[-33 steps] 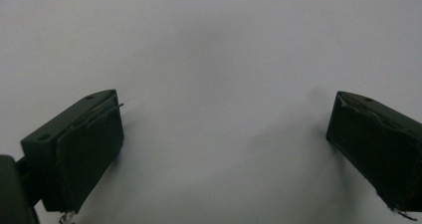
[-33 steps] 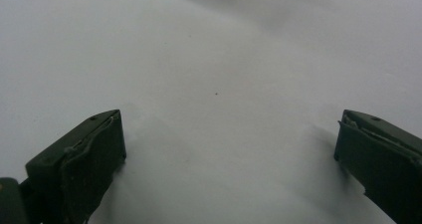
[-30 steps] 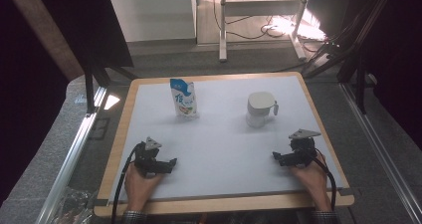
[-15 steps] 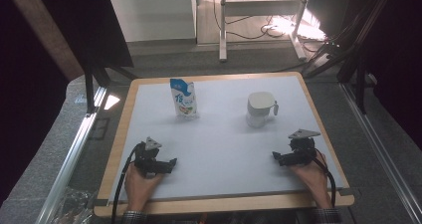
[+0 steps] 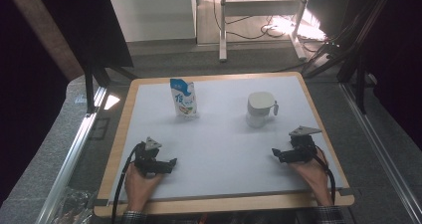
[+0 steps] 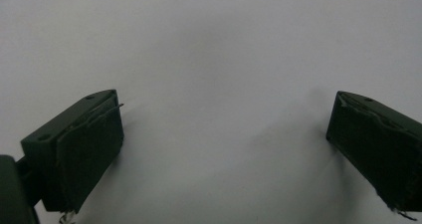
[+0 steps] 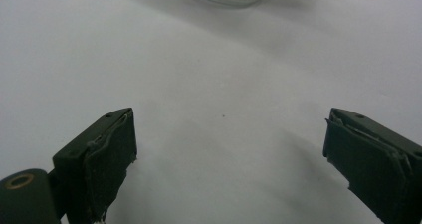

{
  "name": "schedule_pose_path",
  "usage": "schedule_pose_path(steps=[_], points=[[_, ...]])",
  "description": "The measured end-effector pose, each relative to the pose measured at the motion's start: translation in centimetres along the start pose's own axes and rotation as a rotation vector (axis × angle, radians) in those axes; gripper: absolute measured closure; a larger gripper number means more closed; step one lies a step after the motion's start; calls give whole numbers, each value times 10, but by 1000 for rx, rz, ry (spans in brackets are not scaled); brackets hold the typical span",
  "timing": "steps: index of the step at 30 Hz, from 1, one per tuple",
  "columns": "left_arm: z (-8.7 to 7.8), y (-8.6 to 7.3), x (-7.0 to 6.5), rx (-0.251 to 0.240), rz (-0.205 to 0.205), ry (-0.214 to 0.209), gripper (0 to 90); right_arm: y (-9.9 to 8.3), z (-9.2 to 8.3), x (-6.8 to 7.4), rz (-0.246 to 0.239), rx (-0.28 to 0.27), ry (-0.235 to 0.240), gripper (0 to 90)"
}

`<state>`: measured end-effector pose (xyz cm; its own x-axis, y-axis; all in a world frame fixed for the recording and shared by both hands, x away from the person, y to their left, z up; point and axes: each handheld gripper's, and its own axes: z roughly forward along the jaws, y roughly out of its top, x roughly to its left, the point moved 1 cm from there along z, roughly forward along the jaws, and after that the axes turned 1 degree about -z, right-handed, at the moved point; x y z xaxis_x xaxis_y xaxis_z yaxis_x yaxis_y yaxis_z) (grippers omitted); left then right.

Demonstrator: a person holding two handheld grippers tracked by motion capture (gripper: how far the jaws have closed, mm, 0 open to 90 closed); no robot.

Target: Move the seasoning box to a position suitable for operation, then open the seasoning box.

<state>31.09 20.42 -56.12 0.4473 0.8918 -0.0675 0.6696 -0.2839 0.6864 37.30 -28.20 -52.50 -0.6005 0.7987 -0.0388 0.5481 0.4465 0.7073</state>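
The left gripper (image 5: pixel 171 162) rests low on the white table (image 5: pixel 219 144), near the front-left edge; its jaws stand wide apart w/ nothing between them, just bare surface. The right gripper (image 5: pixel 275 154) rests near the front-right edge. Its jaws have just been closing a little, but they are released too, wide apart and w/ nothing between. The white mug (image 5: pixel 260 109) stands upright farther back, nearest to the right gripper but apart from it. The blue-white pouch (image 5: pixel 183 97) stands at back left, well apart from both grippers.
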Motion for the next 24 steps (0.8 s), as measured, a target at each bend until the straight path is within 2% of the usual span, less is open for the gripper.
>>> schedule_pose_path(steps=[4, 10, 24], points=[[0, 0, 0, -1, 0, 1, 12, 5, 1, -1, 22, 14, 10, 71], [0, 0, 0, -1, 1, 1, 13, 11, -2, -5, 42, -15, 14, 71], [0, 0, 0, -1, 2, 1, 13, 25, 0, -12, 56, -29, -6, 80]])
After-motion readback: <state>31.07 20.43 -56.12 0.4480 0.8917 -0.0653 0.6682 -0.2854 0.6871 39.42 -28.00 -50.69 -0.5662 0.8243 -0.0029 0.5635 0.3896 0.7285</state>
